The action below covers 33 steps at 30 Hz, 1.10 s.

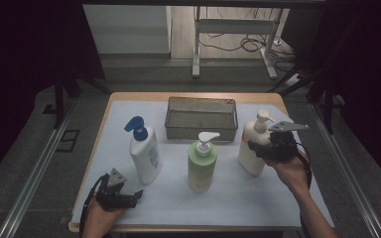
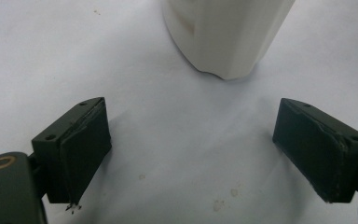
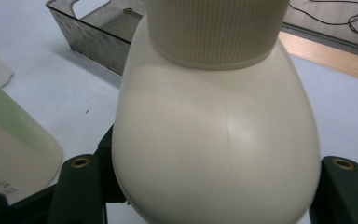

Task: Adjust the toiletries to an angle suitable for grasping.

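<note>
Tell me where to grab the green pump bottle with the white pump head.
Grip the green pump bottle across its upright, straight-sided body, below the pump head. Come in level from the near side. Its nozzle points right and is probably too slim for a firm hold.

Wooden table (image 1: 129, 95), pale sheet (image 1: 258, 191) over it; three pump bottles (image 1: 202, 161), probably mesh basket (image 1: 201, 118) on sheet.
</note>
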Each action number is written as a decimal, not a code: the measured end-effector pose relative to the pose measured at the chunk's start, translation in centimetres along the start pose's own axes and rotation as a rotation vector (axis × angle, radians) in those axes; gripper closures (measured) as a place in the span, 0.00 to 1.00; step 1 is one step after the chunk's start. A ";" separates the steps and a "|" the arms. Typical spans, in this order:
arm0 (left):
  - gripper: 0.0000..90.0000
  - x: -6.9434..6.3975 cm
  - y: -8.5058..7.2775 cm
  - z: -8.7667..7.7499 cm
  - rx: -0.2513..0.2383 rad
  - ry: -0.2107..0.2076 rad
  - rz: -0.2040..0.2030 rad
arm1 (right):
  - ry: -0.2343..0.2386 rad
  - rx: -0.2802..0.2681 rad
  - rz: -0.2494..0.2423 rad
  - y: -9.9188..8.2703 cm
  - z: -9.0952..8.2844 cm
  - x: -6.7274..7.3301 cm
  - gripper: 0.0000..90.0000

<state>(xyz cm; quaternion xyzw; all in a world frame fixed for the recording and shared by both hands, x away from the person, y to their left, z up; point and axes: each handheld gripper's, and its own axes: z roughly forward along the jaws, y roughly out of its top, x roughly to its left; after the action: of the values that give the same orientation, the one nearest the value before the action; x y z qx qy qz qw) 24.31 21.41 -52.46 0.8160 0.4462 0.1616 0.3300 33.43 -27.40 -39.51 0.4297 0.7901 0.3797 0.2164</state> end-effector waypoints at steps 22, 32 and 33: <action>0.12 0.0 0.0 0.0 -0.005 0.000 -0.005 | 0.075 -0.001 -0.002 3.5 -2.0 1.1 0.40; 0.12 0.0 0.0 0.0 -0.004 0.001 -0.005 | 0.090 -0.011 -0.014 5.3 -1.8 2.1 0.40; 0.12 0.0 0.0 0.0 -0.004 0.001 -0.005 | 0.092 -0.012 -0.014 5.5 -1.7 2.1 0.40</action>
<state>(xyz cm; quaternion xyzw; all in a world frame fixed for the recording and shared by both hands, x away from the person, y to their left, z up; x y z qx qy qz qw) 24.31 21.38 -52.48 0.8143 0.4479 0.1620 0.3318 33.95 -24.43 -34.15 0.4051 0.7999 0.4022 0.1852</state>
